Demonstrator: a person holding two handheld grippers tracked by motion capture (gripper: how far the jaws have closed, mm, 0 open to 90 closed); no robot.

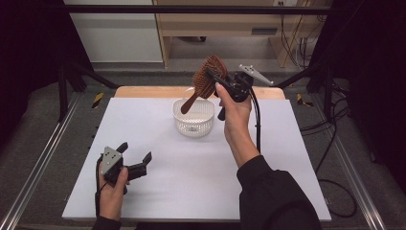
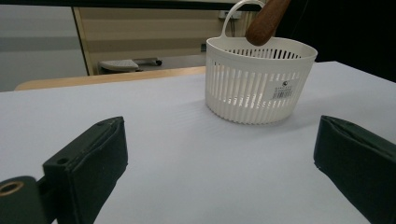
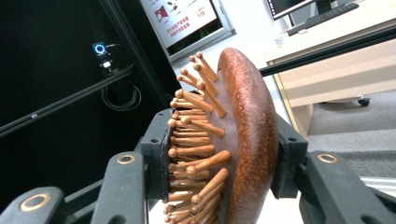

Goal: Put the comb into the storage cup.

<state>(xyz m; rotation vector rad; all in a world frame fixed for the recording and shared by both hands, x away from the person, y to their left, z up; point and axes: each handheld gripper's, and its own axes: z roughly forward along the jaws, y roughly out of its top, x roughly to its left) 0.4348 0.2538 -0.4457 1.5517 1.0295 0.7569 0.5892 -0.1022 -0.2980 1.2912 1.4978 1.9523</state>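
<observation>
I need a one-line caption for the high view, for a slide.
The right gripper holds a wooden hairbrush above the white basket, while the left gripper rests open on the white table.

A white rectangular tabletop (image 1: 158, 143) w/ a light wooden far edge is seen on grey carpeted floor (image 1: 38, 124). Black metal frame bars (image 1: 191, 8) are set around it. Behind, a pale wooden desk (image 1: 215, 24) & white cabinet (image 1: 115, 33); dark curtains are hung at both sides.
</observation>
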